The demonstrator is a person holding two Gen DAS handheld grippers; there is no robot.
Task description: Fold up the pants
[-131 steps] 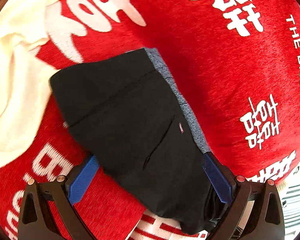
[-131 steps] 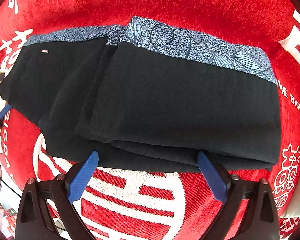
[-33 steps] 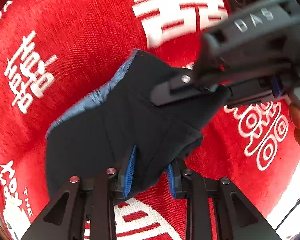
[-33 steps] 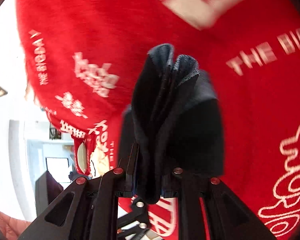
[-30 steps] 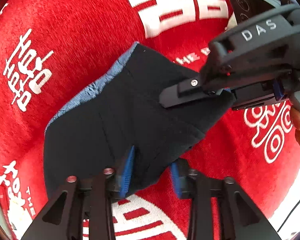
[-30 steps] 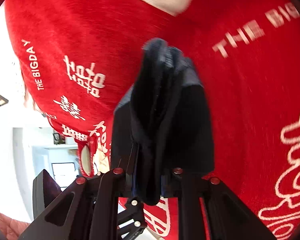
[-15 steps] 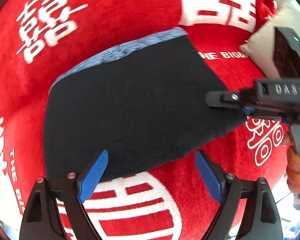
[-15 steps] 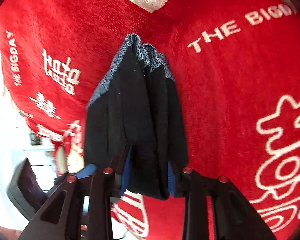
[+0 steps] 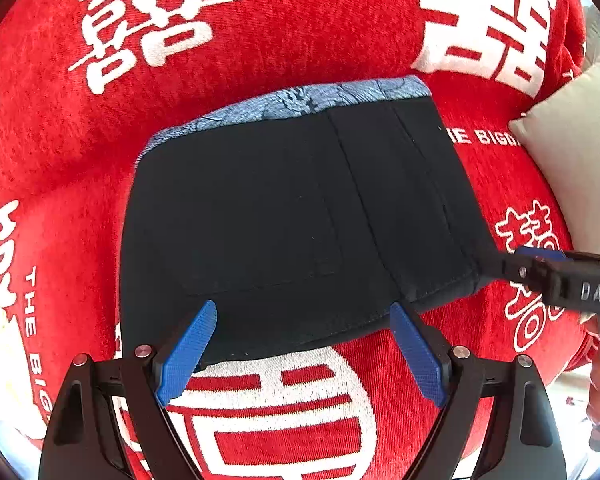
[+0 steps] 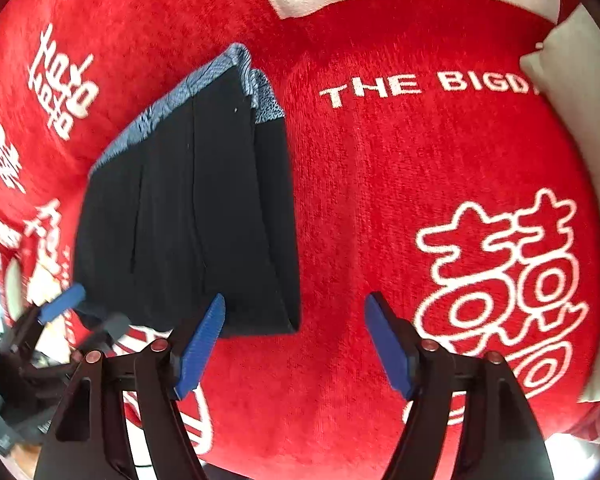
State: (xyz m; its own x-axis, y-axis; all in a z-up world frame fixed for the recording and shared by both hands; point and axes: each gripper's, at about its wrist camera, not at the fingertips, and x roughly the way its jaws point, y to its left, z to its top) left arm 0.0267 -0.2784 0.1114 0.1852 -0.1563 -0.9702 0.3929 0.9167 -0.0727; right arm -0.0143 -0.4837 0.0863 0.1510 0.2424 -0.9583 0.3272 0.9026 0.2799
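— Two grippers, and what do we see them doing?

— We see the left gripper (image 9: 304, 354) spread wide, with its blue pads (image 9: 186, 354) just at the near edge of the pants (image 9: 292, 220). It holds nothing.

— And our right gripper (image 10: 296, 346)?

— Its fingers are wide apart too, with only red cloth between them. Its left pad sits just by the near corner of the pants (image 10: 188, 216).

— Where are the pants?

— We see them lying flat on the red blanket (image 9: 284, 40), folded into a thick dark block. The blue patterned waistband (image 9: 296, 100) is on the far side, away from us.

— What else do we see?

— We see big white letters on the blanket, and a pale pillow (image 9: 572, 160) off to the right, apart from the pants.
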